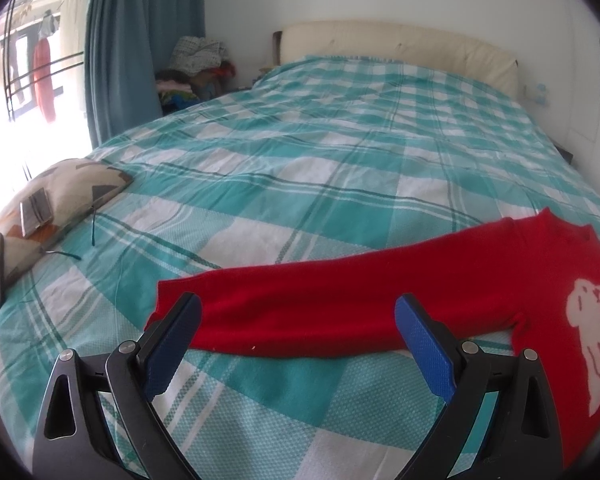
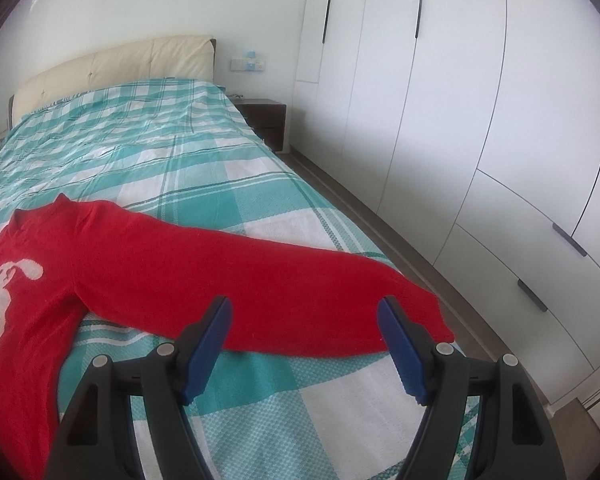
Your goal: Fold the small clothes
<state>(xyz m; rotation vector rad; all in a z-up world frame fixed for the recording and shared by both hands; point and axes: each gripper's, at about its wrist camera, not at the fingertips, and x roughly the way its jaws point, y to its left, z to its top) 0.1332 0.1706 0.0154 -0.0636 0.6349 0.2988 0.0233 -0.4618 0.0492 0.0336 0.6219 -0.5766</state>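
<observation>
Left gripper (image 1: 298,312): lower centre of left view, blue pads (image 1: 172,348) spread wide apart, holding nothing, poised over the sweater's sleeve.
Right gripper (image 2: 304,314): lower centre of right view, pads (image 2: 400,348) likewise wide apart, empty, over the other sleeve near its cuff.
Sweater (image 1: 380,304): red, white animal motif on chest, lying flat on the bedspread with both sleeves stretched outward; lower right of left view, lower left of right view (image 2: 140,272).
Bedspread (image 1: 320,152): teal and white check, covering the bed.
Cushion (image 1: 60,196): left edge of left view, two phones (image 1: 36,212) resting on and against it.
Headboard (image 1: 400,48): cream, top of frame.
Curtain (image 1: 140,40): blue, upper left.
Wardrobe (image 2: 480,120): white, right side of right view.
Nightstand (image 2: 268,120): dark, beside the bed.
</observation>
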